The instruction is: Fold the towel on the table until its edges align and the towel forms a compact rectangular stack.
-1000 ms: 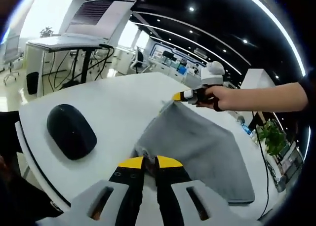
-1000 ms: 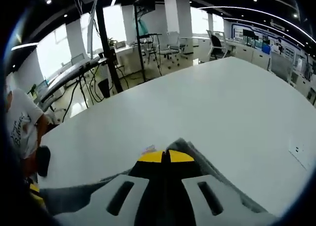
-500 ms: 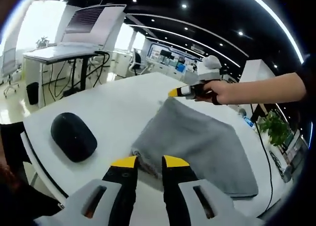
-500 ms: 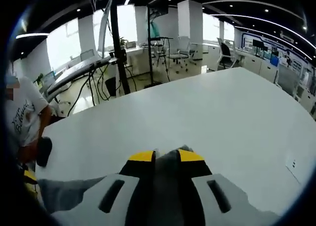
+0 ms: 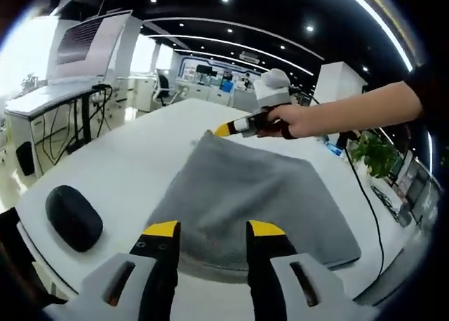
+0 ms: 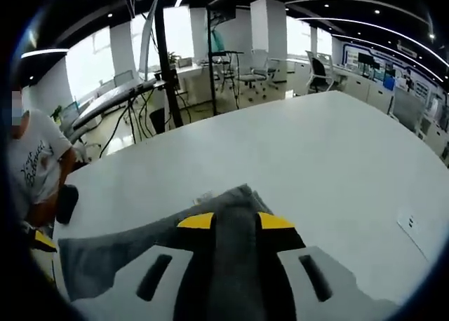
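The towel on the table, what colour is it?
Plain grey towel, no pattern; clearest in the left gripper view.

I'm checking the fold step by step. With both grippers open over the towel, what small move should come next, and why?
Probably draw both grippers back and look at the edges. The left gripper is open, off the towel, which lies flat on the table. The right gripper is open too, with towel between its jaws.
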